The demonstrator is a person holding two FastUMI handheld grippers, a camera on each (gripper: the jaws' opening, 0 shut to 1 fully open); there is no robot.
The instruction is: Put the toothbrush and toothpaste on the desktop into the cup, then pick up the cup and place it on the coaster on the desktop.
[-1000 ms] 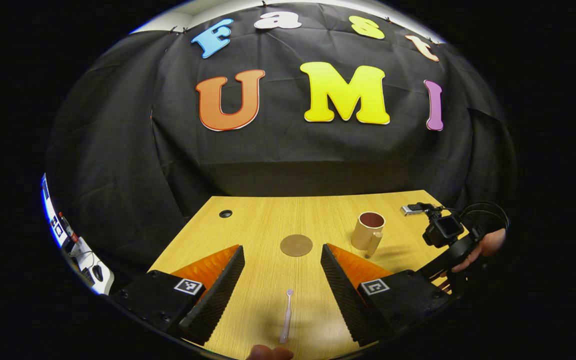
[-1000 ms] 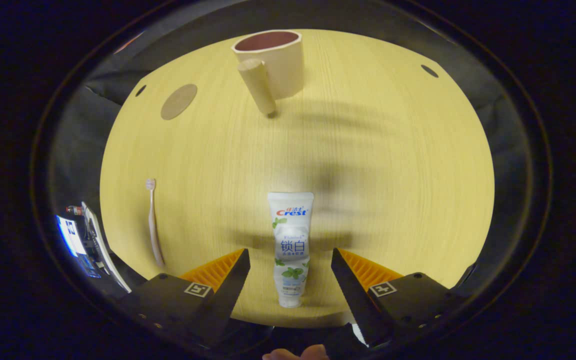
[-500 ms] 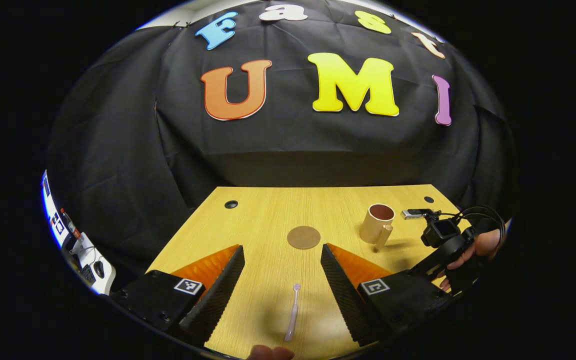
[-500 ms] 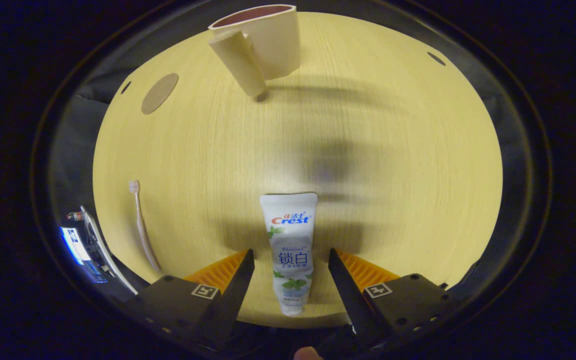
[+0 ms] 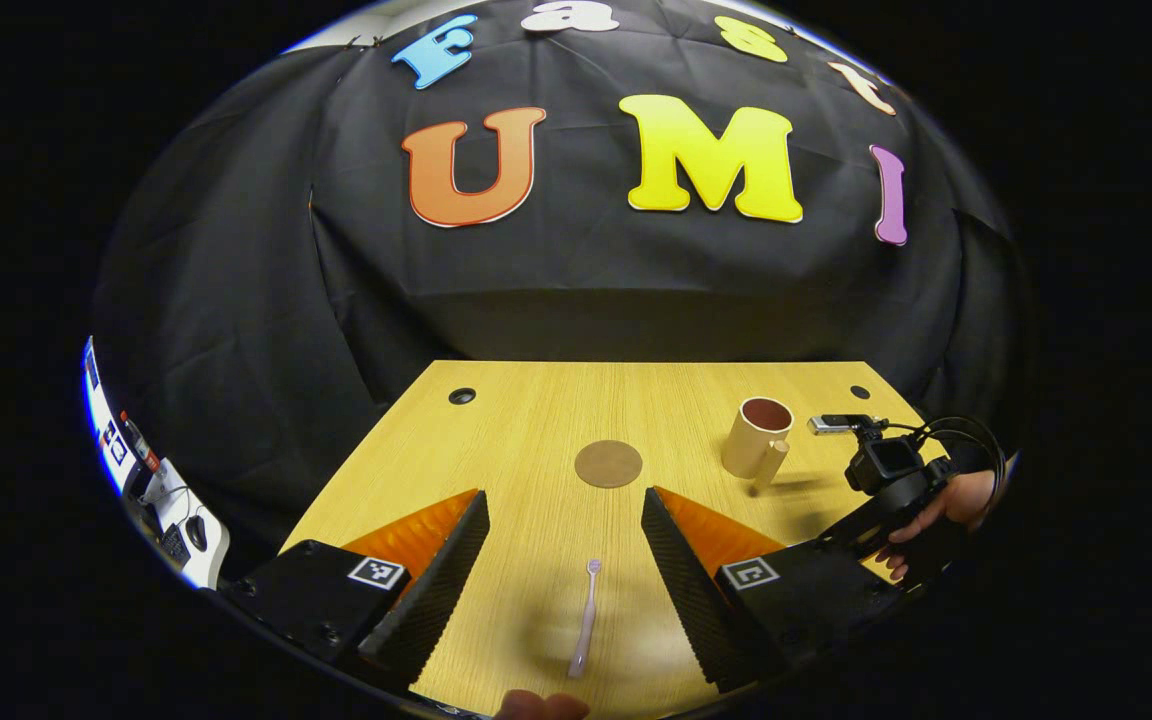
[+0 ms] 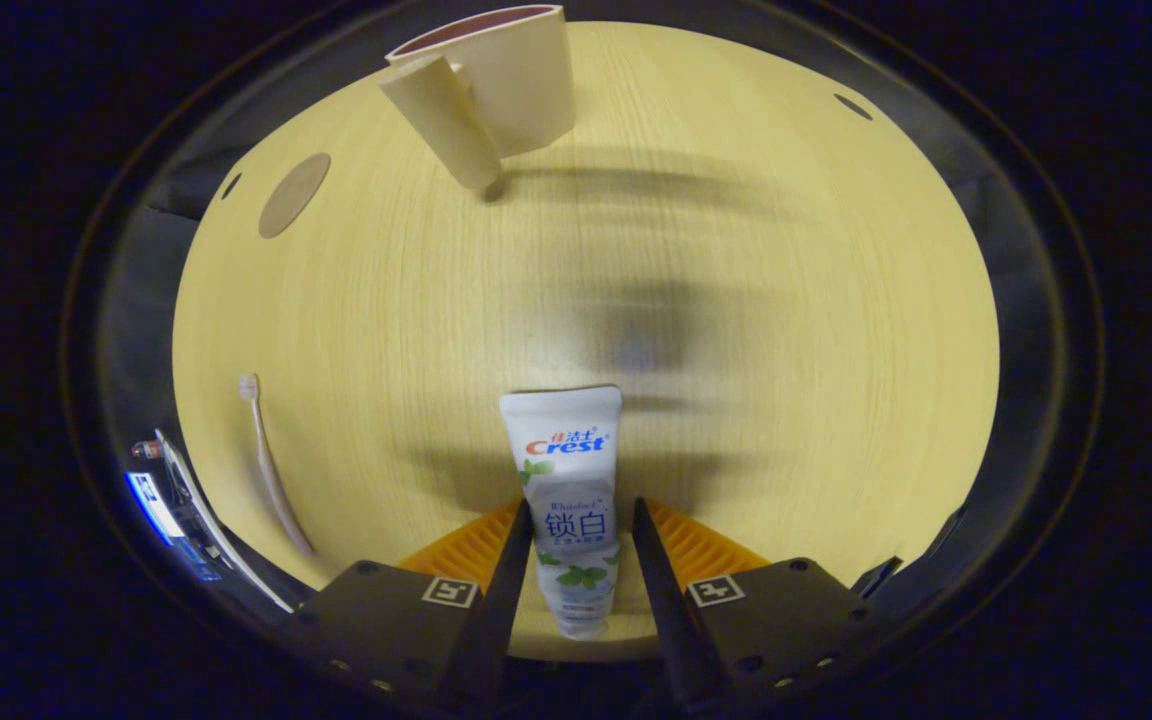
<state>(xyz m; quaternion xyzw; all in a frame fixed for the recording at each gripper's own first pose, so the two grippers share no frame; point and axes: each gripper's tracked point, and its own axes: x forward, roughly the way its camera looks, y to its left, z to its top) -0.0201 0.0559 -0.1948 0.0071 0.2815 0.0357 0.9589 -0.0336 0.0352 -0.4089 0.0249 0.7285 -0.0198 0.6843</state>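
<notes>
- Toothpaste (image 6: 568,510) lies flat on the desk (image 6: 786,330), its lower half between the fingers of the right gripper (image 6: 570,590); the crimped end points away toward the cup.
- Those fingers (image 6: 506,590) stand narrowly apart, close along both sides of the tube. Whether the pads already press on it I cannot tell from where I stand; it looks like a near touch, not a firm hold.
- To do this step well, I would say: squeeze at the tube's lower half, near the cap where it is stiffer, and only as hard as needed, since a soft tube may buckle or slide. Lift it straight off the wood before turning toward the cup.
- The left gripper (image 5: 564,590) hangs wide open over the toothbrush (image 5: 584,620), gripping nothing; the brush lies lengthwise in the gap between the fingers, bristle end away.
- The cup (image 6: 506,80) stands upright at the far side, well apart from the tube, its handle turned toward the near edge. It looks empty, so both items have yet to go in.
- The coaster (image 5: 608,464), a flat brown disc, lies bare to the left of the cup, near the middle of the desk.
- The desk is pale wood with fine grain, uncluttered, with small round cable holes near the back corners; soft shadows of the grippers fall across it.
- Black cloth closes the booth behind; a bright screen and some gear sit off to the left.
- A hand (image 5: 946,500) holds the right gripper's handle at the desk's right side.
</notes>
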